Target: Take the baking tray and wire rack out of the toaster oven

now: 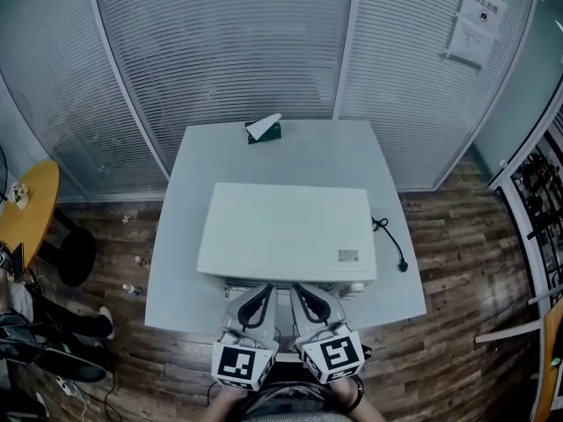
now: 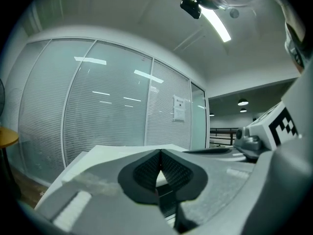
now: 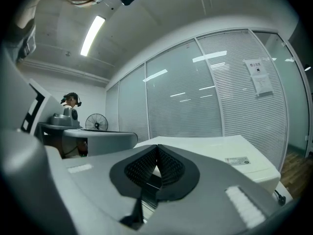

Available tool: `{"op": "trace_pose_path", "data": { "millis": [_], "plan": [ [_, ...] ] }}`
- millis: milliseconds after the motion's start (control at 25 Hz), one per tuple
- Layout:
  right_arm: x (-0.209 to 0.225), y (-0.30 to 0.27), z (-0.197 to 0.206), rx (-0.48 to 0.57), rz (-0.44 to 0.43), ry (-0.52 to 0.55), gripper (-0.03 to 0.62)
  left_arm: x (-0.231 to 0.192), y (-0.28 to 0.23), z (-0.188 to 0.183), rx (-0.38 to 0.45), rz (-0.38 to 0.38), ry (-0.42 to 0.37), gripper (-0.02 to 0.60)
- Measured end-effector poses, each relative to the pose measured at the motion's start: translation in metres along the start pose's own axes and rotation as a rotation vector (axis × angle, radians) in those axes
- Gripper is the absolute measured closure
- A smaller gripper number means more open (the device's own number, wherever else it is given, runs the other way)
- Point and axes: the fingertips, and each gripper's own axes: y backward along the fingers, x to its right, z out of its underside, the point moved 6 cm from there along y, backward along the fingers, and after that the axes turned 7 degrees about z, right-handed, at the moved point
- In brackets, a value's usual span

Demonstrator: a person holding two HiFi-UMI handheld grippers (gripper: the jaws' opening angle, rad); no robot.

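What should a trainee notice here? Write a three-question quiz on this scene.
1. True or false: the left gripper and right gripper are both shut, holding nothing.
2. What sits at the table's far edge? A) tissue box B) kettle C) mug
3. Fill in: in the head view, the power cord lies to the toaster oven's ____.
Key: 1 true; 2 A; 3 right.

We count 1 oven point(image 1: 286, 231), 1 label point(image 1: 348, 255) on it, 1 white table point(image 1: 281, 143), 1 tissue box point(image 1: 263, 130), 1 cord point(image 1: 391, 240), 1 yellow table point(image 1: 31, 209), 2 notices point(image 1: 481, 9) on the glass, 1 fan point(image 3: 97, 122), and 2 grippers: the left gripper point(image 1: 261, 290) and the right gripper point(image 1: 299, 290).
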Motion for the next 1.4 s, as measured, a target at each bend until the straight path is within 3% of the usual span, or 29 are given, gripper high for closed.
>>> {"op": "trace_pose_path", "data": {
  "millis": [240,720,800,1080,1400],
  "plan": [
    [-0.001,-0.009,-0.003,-0.002,-0.006,0.006,0.591,-0.007,-0.008,-0.006,-0.01,0.0,-0.005,0.581],
    [-0.007,-0.025,-0.001,-0.024,0.06,0.002,0.591,-0.027,-0.01,0.01,-0.063,0.086,0.016,0.581],
    [-0.01,-0.025,0.003,-0.032,0.059,0.002,0.591,-0.031,-0.007,0.015,-0.073,0.1,-0.011,0.583],
    [-0.017,-0.022,0.027,-0.091,0.052,0.012,0.591,-0.036,0.0,0.034,-0.13,0.13,-0.032,0.581],
    [-0.015,-0.025,0.07,-0.216,0.074,-0.008,0.591,-0.04,0.0,0.08,-0.24,0.175,0.016,0.581]
  ]
}}
